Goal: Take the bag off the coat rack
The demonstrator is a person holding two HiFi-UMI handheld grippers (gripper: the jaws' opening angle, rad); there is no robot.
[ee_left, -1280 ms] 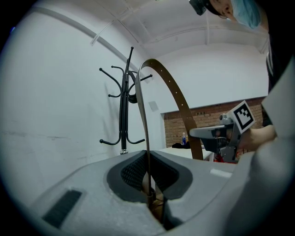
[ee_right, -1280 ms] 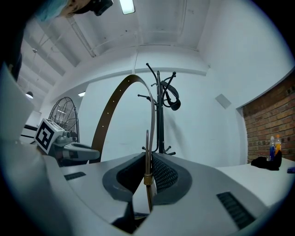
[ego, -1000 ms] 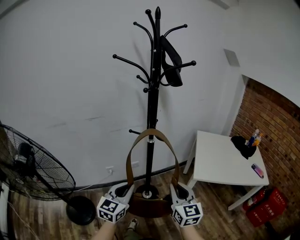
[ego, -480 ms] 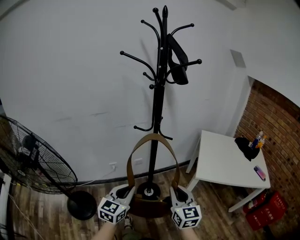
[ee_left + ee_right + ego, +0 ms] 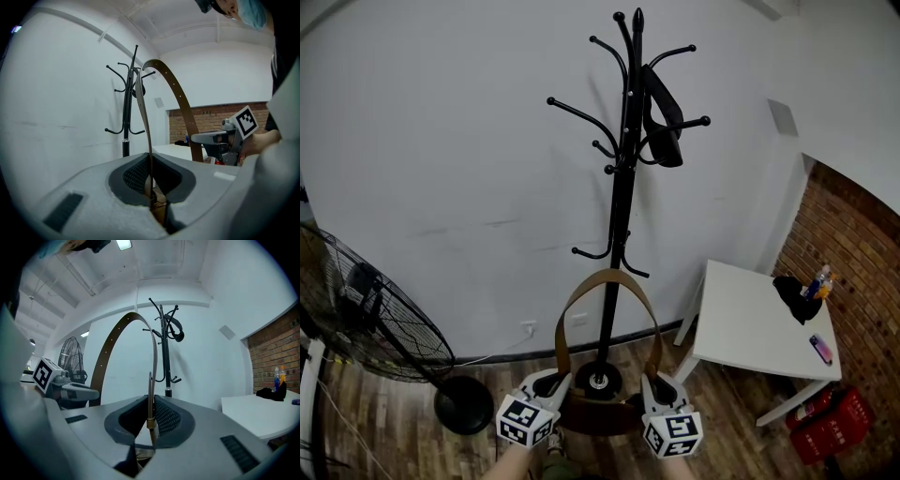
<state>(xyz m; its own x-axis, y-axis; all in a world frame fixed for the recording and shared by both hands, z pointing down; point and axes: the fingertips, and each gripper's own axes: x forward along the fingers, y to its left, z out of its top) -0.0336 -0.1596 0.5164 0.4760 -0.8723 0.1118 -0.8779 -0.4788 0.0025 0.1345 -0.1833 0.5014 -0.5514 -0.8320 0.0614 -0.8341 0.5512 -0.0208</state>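
Room: white wall and wood floor, with the coat rack standing at the wall.
Bag: the brown bag hangs in front of the rack's base, on the person's side — its strap arches upright, seemingly clear of the lower hooks.
Left hand-held gripper: clamped tight on the strap's left end.
Right hand-held gripper: pinched on the strap's right end.
Nearer hand: neither, both are level.
Around: fan left of the rack, white surface to its right — probably nothing in the way.

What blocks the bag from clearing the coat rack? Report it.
Nothing visible. The left claw and right claw hold the bag by its strap, which arches in front of the coat rack, apparently on no hook.
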